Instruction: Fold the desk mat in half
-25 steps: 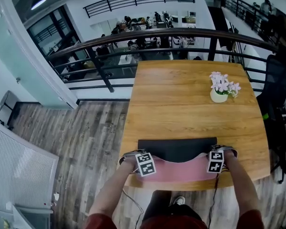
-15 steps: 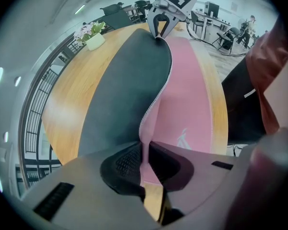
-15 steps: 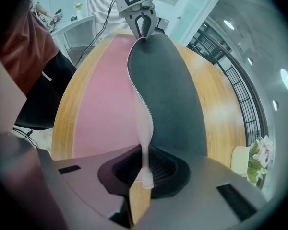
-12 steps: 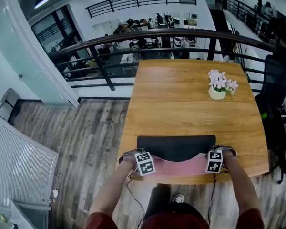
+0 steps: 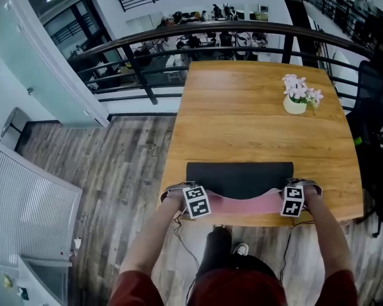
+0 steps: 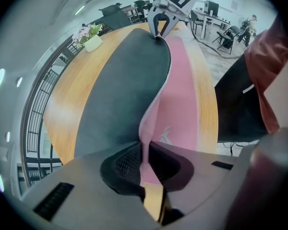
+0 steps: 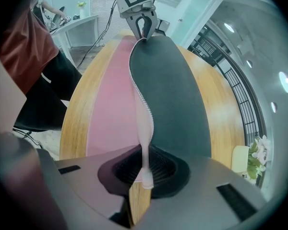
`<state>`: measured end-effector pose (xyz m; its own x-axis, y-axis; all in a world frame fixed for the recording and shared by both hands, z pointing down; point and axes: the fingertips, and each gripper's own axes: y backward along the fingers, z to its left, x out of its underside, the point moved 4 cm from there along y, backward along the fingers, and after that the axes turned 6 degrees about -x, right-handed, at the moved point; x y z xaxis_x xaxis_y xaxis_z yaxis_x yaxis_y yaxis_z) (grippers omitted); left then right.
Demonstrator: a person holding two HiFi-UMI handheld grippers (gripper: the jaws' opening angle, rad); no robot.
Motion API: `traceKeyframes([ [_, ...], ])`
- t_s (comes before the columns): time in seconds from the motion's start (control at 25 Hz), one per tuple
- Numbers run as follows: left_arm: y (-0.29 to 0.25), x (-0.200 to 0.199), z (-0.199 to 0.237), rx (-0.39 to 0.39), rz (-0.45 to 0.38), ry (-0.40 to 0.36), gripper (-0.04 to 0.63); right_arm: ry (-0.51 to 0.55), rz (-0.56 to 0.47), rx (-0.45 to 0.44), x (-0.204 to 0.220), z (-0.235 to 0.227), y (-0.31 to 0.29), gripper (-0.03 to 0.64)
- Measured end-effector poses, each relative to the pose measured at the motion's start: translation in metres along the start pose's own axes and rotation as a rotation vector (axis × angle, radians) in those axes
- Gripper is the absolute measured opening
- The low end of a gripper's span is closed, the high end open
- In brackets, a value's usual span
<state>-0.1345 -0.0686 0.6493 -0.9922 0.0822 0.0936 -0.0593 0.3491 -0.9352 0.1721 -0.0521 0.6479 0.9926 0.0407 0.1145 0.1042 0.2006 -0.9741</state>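
Note:
The desk mat (image 5: pixel 239 178) lies on the near part of the wooden table (image 5: pixel 255 107), dark on one face and pink on the other. Its dark flap is folded over toward me, and a strip of the pink face (image 5: pixel 242 204) shows along the near edge. My left gripper (image 5: pixel 190 196) is shut on the flap's left corner, and the thin edge is pinched between its pads (image 6: pixel 145 164). At the right corner, my right gripper (image 5: pixel 295 195) is shut on the same edge (image 7: pixel 145 169). The held edge sags in a curve between the two. Each gripper view shows the other gripper (image 6: pixel 159 30) (image 7: pixel 141 30) at the far end.
A small pot of pink flowers (image 5: pixel 295 104) stands at the table's far right. A dark railing (image 5: pixel 210 34) runs just beyond the far edge, with a drop behind it. A black chair (image 5: pixel 373 88) is to the right. My legs are against the near edge.
Both grippers have carried the held edge toward the table's near edge. The dark flap covers more of the pink face, so the pink strip is narrower.

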Motion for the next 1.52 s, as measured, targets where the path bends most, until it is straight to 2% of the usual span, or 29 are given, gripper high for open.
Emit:
traceKeyframes([
  [0.56, 0.003, 0.001, -0.027, 0.0, -0.014, 0.002, 0.055, 0.003, -0.024, 0.006, 0.004, 0.024, -0.002, 0.041],
  [0.96, 0.008, 0.003, -0.041, 0.012, -0.002, -0.025, 0.057, 0.009, -0.046, 0.002, 0.005, 0.041, 0.0, 0.044],
  [1.2, 0.008, 0.003, -0.041, -0.039, -0.005, -0.069, 0.081, 0.018, -0.06, 0.044, 0.008, 0.038, 0.001, 0.081],
  [1.52, 0.011, 0.004, -0.047, 0.019, 0.039, -0.094, 0.138, 0.02, -0.058, 0.03, 0.012, 0.047, 0.003, 0.138],
])
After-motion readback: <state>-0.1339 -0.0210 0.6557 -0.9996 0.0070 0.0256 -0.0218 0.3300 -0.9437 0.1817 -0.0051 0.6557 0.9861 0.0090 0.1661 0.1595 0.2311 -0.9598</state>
